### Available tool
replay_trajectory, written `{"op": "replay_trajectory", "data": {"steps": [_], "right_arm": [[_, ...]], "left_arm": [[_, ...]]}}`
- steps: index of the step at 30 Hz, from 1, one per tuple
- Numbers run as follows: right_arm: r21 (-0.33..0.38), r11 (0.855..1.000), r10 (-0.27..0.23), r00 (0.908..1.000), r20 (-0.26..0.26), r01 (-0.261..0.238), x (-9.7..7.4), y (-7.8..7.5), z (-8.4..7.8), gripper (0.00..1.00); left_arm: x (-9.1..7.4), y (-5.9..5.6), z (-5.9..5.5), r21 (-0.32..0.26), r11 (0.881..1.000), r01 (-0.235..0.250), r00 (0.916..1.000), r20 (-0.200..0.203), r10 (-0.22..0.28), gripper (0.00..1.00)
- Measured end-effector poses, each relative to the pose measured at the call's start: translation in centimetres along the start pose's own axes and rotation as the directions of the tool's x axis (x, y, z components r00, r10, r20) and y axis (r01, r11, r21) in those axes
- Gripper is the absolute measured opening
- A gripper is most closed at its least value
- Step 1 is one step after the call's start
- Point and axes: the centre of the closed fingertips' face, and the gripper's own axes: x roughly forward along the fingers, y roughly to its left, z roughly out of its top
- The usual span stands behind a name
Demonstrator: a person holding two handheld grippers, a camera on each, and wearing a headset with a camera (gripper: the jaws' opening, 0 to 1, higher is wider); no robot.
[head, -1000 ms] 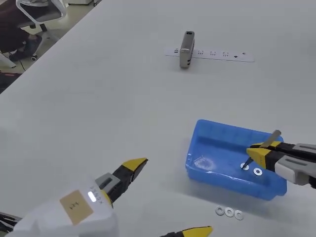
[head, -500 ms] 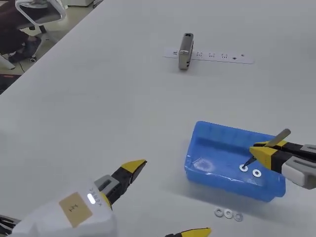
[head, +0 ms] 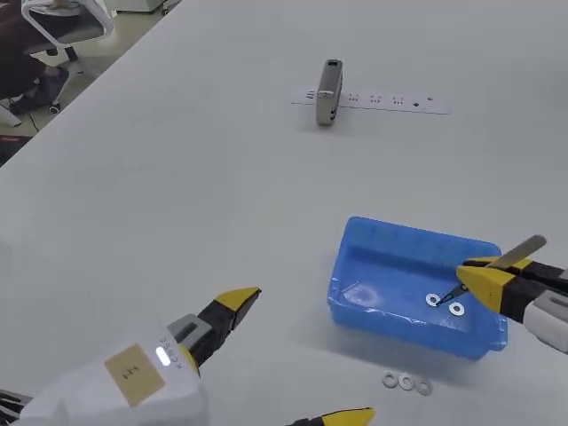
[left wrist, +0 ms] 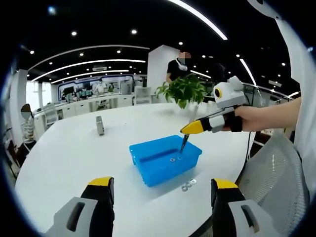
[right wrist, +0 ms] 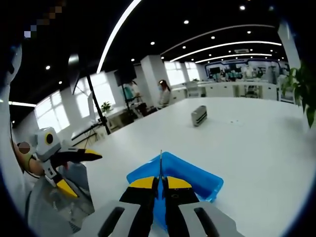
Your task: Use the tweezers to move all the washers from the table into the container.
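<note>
head view: three washers (head: 406, 382) beside container (head: 399, 241) | right claw (right wrist: 161, 183) seemingly clamps tweezers (right wrist: 160, 163)

open table (head: 177, 177) all round container (head: 390, 325); power strip (head: 382, 99) seemingly far.

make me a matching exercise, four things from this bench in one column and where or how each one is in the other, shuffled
Things
1. left claw
2. right claw
3. row of three washers
4. pair of washers

States
A. inside the blue container
B. open, holding nothing
C. on the table, just outside the container's near wall
D. shut on the tweezers

Pairs: 1-B, 2-D, 3-C, 4-A
</note>
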Motion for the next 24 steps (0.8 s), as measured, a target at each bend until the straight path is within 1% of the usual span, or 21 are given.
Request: {"op": "replay_trajectory", "data": {"steps": [6,11,14,19,24], "right_arm": [[0.012,1.0,0.022,0.9998,-0.002,-0.022,-0.5,1.0,-0.4,0.03],[0.018,0.998,0.06,0.9979,-0.023,-0.06,-0.5,2.3,-1.2,0.03],[0.007,0.997,0.075,0.9962,-0.045,-0.075,-0.4,2.8,-1.8,0.03],[-0.004,0.996,0.088,0.9926,-0.084,-0.089,0.0,3.3,-2.9,0.03],[-0.016,0.995,0.094,0.9875,-0.127,-0.097,0.2,3.5,-4.1,0.03]], "left_arm": [[0.0,0.0,-0.1,0.003,1.0,0.001,1.0,-0.006,-0.001,0.81],[0.0,0.0,-0.2,0.008,1.0,-0.001,0.9999,-0.012,0.001,0.81],[0.0,0.0,-0.3,0.008,1.0,0.0,0.9999,-0.016,0.0,0.8],[0.0,0.0,-0.4,0.016,1.0,-0.001,0.9997,-0.024,0.001,0.8],[0.0,0.0,-0.3,0.012,1.0,-0.001,0.9998,-0.018,0.001,0.8]]}}
